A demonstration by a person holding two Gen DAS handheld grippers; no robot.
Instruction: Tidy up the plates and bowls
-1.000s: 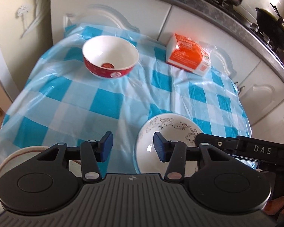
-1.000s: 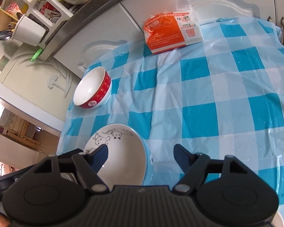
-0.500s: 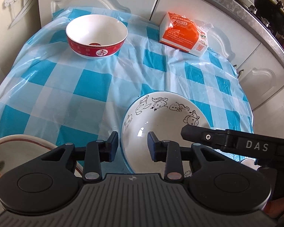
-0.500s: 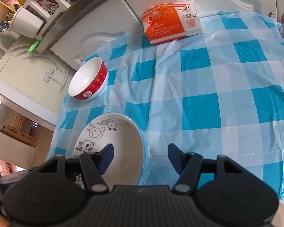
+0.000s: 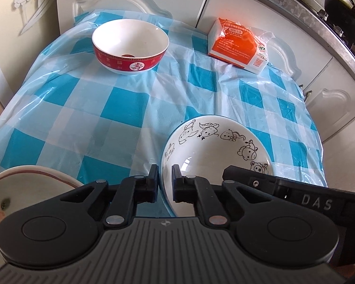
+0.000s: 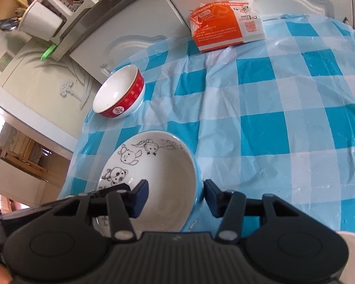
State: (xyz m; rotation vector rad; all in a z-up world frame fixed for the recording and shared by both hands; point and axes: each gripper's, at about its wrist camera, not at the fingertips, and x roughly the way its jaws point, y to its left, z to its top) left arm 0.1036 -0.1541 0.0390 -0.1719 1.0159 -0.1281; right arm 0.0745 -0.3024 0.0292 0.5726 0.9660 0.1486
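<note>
Before you: a table in blue-check cloth bearing a red-banded bowl at the far left, an orange packet at the far right, and a floral plate at the near left edge. Your left hand-held gripper has just closed its jaws on the near rim of the cartoon-animal bowl. Your right hand-held gripper's finger reaches into that bowl from the right.

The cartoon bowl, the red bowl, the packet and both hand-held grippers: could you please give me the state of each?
cartoon bowl: upright, empty, rim gripped.
red bowl: upright, free on the checked cloth.
orange packet: lying flat, torn open.
left hand-held gripper: shut on the cartoon bowl's rim.
right hand-held gripper: jaws just been closing, astride the opposite rim.
</note>
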